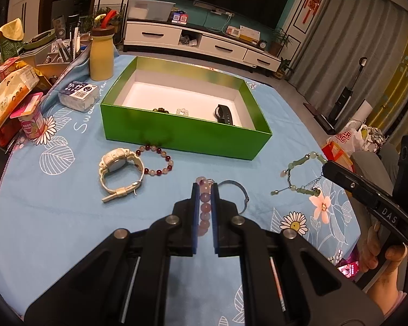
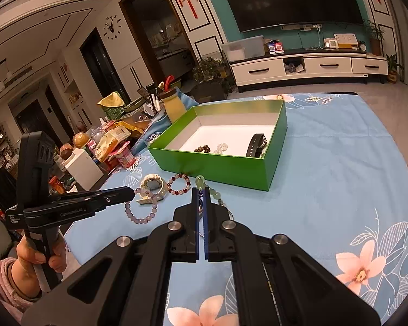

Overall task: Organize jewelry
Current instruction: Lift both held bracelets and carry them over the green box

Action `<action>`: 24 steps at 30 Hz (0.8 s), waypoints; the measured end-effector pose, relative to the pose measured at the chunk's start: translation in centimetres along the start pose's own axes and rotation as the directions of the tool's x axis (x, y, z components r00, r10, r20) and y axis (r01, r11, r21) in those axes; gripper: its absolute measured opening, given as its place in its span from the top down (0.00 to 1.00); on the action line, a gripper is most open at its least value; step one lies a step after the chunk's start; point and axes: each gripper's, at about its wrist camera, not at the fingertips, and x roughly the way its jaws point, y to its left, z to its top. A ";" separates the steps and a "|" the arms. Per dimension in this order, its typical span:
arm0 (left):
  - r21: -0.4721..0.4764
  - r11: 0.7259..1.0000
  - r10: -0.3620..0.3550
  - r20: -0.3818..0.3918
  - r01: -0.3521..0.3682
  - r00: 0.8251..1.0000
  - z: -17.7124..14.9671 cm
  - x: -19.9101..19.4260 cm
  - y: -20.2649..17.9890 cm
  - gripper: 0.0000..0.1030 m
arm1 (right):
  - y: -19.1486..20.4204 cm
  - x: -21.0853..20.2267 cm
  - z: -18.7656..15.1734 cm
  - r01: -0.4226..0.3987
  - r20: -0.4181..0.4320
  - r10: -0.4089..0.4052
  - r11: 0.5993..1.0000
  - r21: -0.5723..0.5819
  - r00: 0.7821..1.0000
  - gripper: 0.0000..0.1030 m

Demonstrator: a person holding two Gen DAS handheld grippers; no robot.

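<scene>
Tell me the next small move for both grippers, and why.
Probably carry both loads forward over the open green cardboard box and release. The left gripper is shut on the pale purple bead bracelet, the right gripper on the green jade bracelet, and other jewelry already lies inside.

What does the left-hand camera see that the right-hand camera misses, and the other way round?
Only the left wrist view shows a thin dark bangle beside its jaws and a vacuum by the curtains. Only the right wrist view shows a wall clock and the hand gripping the left gripper. Both show the green box holding a black watch, the white watch and the red-and-white bead bracelet outside it.
</scene>
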 end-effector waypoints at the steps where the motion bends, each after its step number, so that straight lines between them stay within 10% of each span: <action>1: -0.002 1.000 0.001 0.000 -0.001 1.000 0.1 0.0 0.1 0.93 | 0.0 0.0 0.1 0.000 0.002 0.000 1.000 -0.001 1.000 0.98; 24: 0.013 1.000 0.005 0.016 -0.005 1.000 2.0 0.1 0.4 0.93 | 0.6 0.7 1.8 -0.013 0.016 0.013 1.000 -0.023 1.000 0.98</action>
